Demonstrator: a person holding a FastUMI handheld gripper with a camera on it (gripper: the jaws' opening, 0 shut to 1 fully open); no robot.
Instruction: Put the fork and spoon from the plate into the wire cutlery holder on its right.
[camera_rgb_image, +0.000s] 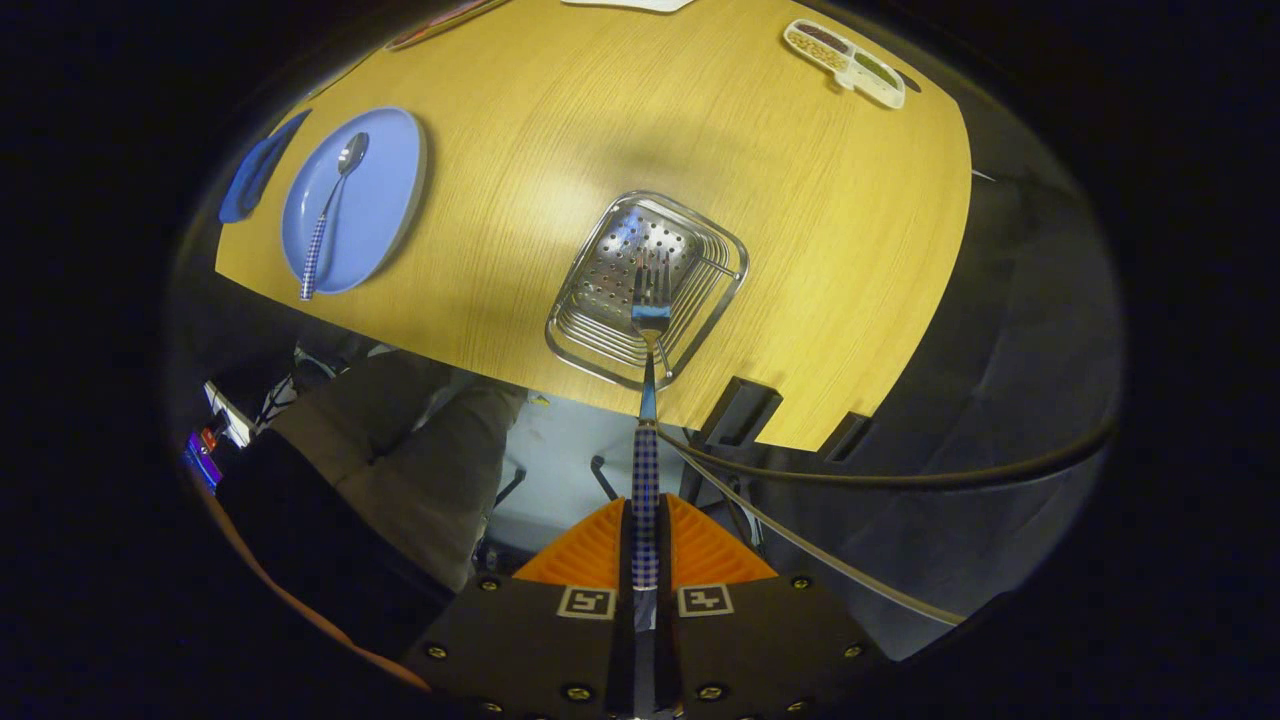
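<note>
Hand-held gripper (645, 545) clamped on the checked handle of the fork (648, 400), both fingers pressing it. Fork held out ahead, tines poised above the wire cutlery holder (610, 335) standing on the bench (800, 250). Whether touching the perforated bottom or hanging over it, impossible to tell. Spoon (330, 215) lying on the blue plate (385, 200), well to the left, not yet moved.

Risks judged from here: tines catching on a wire or the rim if lowered off-centre, tipping or dragging the light holder. Dropped from too high, likely to bounce out or land across the rim. Holder close to the bench's near edge, so a shove might push it off. Loose cables just below, liable to snag.
</note>
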